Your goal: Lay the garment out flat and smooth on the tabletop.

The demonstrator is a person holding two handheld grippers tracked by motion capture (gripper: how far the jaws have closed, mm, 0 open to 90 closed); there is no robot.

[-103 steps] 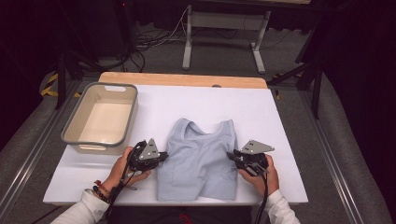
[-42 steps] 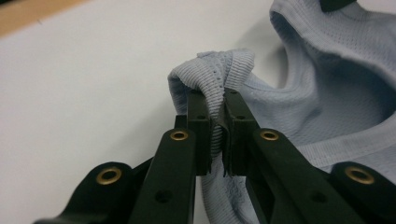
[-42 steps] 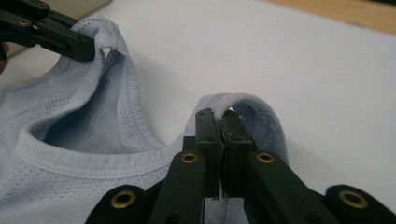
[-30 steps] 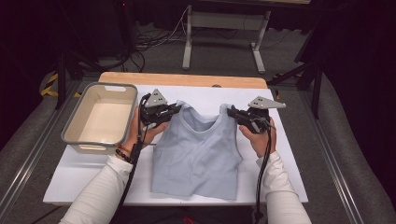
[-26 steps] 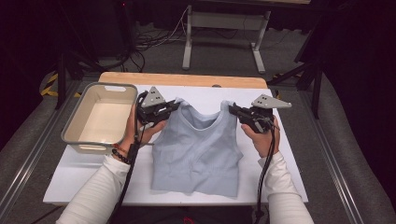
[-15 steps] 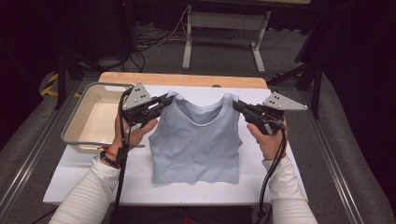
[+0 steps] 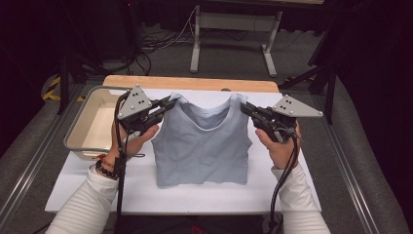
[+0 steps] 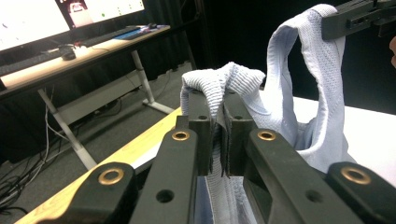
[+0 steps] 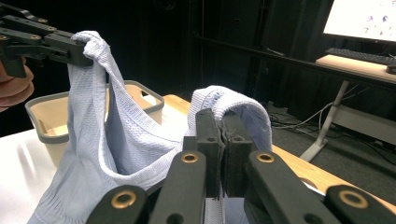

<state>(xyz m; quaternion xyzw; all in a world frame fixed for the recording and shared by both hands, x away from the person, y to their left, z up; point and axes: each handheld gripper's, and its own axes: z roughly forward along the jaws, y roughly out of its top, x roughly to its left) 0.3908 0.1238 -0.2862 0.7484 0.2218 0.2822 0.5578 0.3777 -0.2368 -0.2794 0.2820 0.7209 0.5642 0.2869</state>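
Note:
A pale blue ribbed tank top (image 7: pixel 202 146) hangs spread between both grippers above the white table, its hem near the tabletop. My left gripper (image 7: pixel 168 104) is shut on the top's left shoulder strap (image 8: pixel 219 88), which bunches over the jaw tips. On the other side, my right gripper (image 7: pixel 245 107) is shut on the other strap (image 9: pixel 231 105). In the left gripper view the right gripper (image 8: pixel 357 18) holds the far strap at upper right. The right gripper view has the left gripper (image 9: pixel 44 44) at upper left with its strap.
A beige tub with a grey rim (image 7: pixel 83 127) stands at the table's left. The white tabletop (image 7: pixel 146 190) has a wooden far edge (image 7: pixel 195 83). Beyond it are a desk frame (image 7: pixel 234 29), floor cables, and monitors in the gripper views.
Both grippers have risen and moved apart with the straps in them, lifting the tank top off the table and stretching it out between them.

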